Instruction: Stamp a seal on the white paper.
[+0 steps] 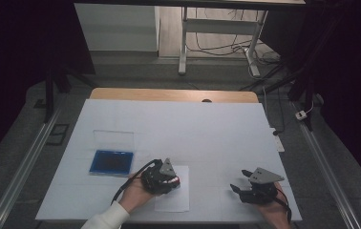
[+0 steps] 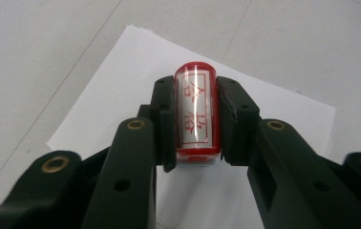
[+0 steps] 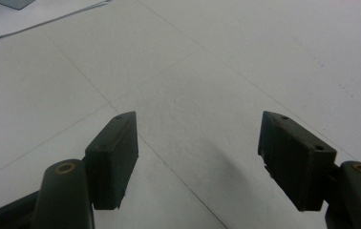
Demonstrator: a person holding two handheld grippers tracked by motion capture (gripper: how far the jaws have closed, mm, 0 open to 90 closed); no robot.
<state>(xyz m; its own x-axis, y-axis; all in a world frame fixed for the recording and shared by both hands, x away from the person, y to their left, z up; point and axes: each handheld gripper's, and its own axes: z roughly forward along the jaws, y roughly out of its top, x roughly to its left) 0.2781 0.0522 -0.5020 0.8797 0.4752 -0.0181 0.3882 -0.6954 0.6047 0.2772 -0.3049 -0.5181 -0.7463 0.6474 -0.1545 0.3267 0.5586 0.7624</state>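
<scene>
Black jaws of the left gripper [image 2: 195, 119] clamp the red stamp [image 2: 195, 112] by its sides, over the paper [image 2: 121, 86]. It looks light, hard and smooth, so this side grip suits. Right gripper [image 3: 200, 157] is wide open, empty.

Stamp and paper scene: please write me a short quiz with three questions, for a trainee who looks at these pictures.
1. True or false: the left gripper is shut on the red stamp.
2. What lies under the stamp? A) the blue ink pad box B) the sheet of white paper C) the bare wooden table edge
3. In a few words, how do the jaws of the right gripper stand, and what is between them?

Key:
1. True; its pads press both sides of the stamp.
2. B; the stamp stands over the paper.
3. Wide apart, with nothing between them, above the white table cover.
</scene>
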